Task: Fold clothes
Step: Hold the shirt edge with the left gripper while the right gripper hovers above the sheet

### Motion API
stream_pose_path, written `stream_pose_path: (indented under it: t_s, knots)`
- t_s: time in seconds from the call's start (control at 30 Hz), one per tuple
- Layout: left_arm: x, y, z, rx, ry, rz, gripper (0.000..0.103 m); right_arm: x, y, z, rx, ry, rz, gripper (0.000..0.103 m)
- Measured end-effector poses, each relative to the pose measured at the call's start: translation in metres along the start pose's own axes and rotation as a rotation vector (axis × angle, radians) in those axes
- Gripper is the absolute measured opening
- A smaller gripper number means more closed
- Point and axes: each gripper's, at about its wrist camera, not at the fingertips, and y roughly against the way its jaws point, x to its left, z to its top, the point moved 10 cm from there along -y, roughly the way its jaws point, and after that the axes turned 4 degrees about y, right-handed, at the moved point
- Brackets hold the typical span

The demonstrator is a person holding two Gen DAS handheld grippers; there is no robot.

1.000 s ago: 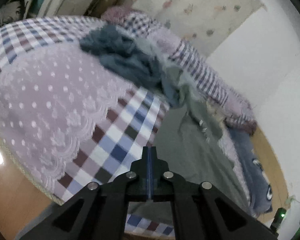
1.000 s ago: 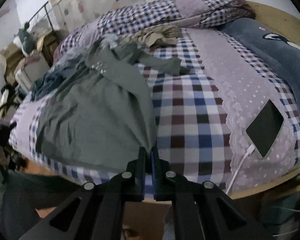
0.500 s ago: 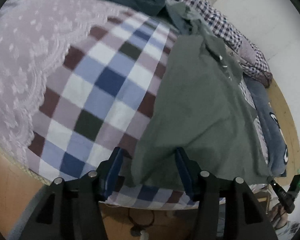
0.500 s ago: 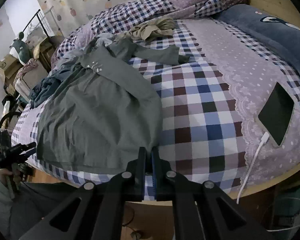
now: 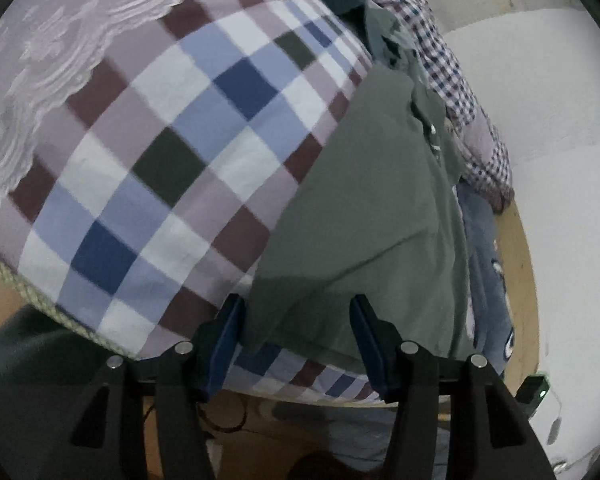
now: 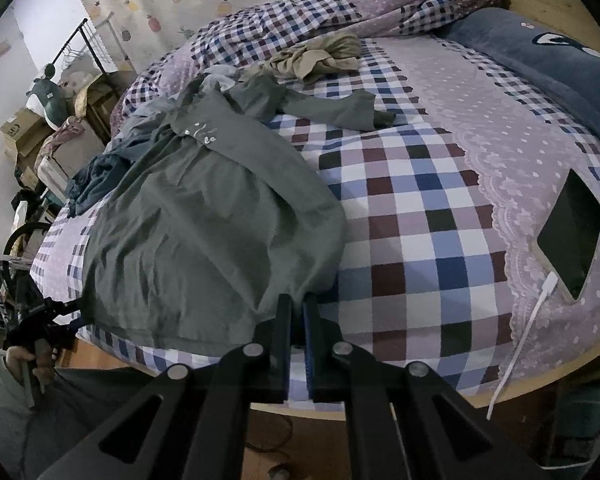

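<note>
A grey-green long-sleeved shirt (image 6: 204, 232) lies spread on the checked bed (image 6: 420, 248), its hem at the near edge and its collar toward the far side. My right gripper (image 6: 297, 306) is shut at the hem's right corner, with cloth pinched between its fingers. My left gripper (image 5: 296, 332) is open, and the shirt's (image 5: 364, 216) left hem corner lies between its blue pads without being clamped. In the right wrist view the left gripper (image 6: 58, 314) shows at the bed's left edge, held by a hand (image 6: 28, 360).
A phone (image 6: 572, 236) on a white cable (image 6: 520, 340) lies at the bed's right edge. A beige garment (image 6: 320, 58) and a dark blue one (image 6: 96, 178) lie beyond the shirt. A rolled checked duvet (image 6: 300, 12) and a blue plush blanket (image 6: 540, 52) sit farther back.
My left gripper went from shut to open and dropped close to the shirt's left hem corner. The right gripper stayed shut on its corner while the shirt spread flatter.
</note>
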Motion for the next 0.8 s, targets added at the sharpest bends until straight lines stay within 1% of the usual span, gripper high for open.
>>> stream_pose_path:
  t_s: [0.17, 0.37, 0.47, 0.53, 0.7, 0.73, 0.8]
  knots:
    - [0.0, 0.008, -0.003, -0.028, 0.048, -0.038, 0.056, 0.003, -0.002, 0.002, -0.003, -0.001, 0.004, 0.004]
    - [-0.004, 0.014, 0.009, -0.063, 0.096, -0.133, 0.055, 0.004, -0.003, 0.003, -0.005, -0.004, 0.003, 0.004]
    - [-0.006, 0.017, 0.015, -0.08, 0.118, -0.18, 0.053, 0.005, -0.004, 0.003, -0.004, -0.004, 0.001, 0.004]
    - [-0.01, 0.016, 0.02, -0.088, 0.118, -0.202, 0.053, 0.005, -0.004, 0.003, -0.004, -0.003, 0.002, 0.004]
    - [-0.009, 0.016, 0.022, -0.099, 0.109, -0.185, 0.053, 0.005, -0.005, 0.003, -0.004, 0.0, 0.003, 0.004]
    - [-0.009, 0.016, 0.023, -0.101, 0.107, -0.181, 0.051, 0.005, -0.005, 0.003, -0.004, 0.001, 0.004, 0.004]
    - [-0.008, 0.017, 0.023, -0.106, 0.104, -0.174, 0.038, 0.006, -0.005, 0.003, -0.004, 0.002, 0.004, 0.004]
